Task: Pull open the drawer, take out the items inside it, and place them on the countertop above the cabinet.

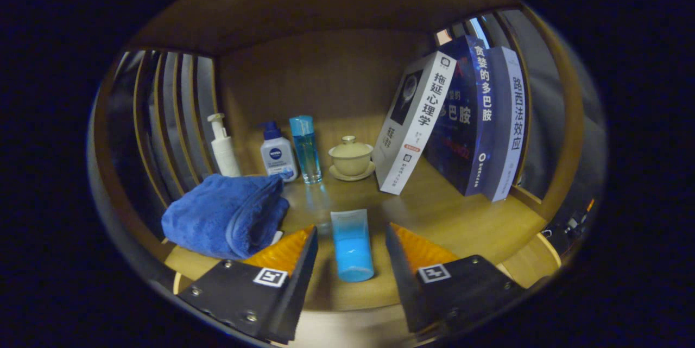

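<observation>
Two tongs fingers astride tube.

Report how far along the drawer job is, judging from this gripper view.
Done, it seems: a blue tube lies on the wooden countertop, between the open fingers of the gripper, neither finger touching it. A folded blue towel sits beside it; whether it came from the drawer cannot be told. In hand: nothing. Left: unclear, since the drawer's contents cannot be judged from here.

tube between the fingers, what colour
Light blue tube, paler at its far end; gripper view.
</observation>
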`<state>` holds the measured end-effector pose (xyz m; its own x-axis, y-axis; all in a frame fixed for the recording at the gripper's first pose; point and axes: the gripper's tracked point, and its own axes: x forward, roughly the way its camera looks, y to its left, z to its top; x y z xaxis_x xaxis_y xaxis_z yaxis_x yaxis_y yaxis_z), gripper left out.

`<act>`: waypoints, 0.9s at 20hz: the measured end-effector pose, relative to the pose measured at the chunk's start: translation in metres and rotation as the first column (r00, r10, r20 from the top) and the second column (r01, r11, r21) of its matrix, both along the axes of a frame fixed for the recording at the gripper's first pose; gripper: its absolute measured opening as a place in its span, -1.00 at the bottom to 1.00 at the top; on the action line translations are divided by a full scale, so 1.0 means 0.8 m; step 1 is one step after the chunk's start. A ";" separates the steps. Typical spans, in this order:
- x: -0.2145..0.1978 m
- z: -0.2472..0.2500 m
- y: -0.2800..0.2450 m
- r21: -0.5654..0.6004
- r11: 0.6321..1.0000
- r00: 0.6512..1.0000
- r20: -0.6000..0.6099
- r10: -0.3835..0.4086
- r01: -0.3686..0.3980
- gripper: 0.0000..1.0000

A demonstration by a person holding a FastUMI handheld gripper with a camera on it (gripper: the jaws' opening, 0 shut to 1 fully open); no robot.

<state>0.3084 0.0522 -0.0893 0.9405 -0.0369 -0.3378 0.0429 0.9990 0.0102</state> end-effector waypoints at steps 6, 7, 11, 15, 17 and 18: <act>-0.079 0.053 0.005 -0.038 0.999 0.997 0.065 0.040 -0.038 0.92; -0.095 0.063 0.003 -0.058 0.998 0.996 0.082 0.044 -0.039 0.99; -0.166 0.106 0.008 -0.108 0.991 0.983 0.157 0.094 -0.077 0.99; -0.242 0.148 0.006 -0.088 0.994 0.967 0.243 0.080 -0.060 0.99; -0.273 0.161 0.002 -0.093 0.994 0.958 0.275 0.084 -0.061 0.99; -0.290 0.164 -0.002 -0.095 0.994 0.954 0.289 0.085 -0.060 0.99</act>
<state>0.0766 0.0509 0.0423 0.9987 0.0185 -0.0467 -0.0219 0.9971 -0.0733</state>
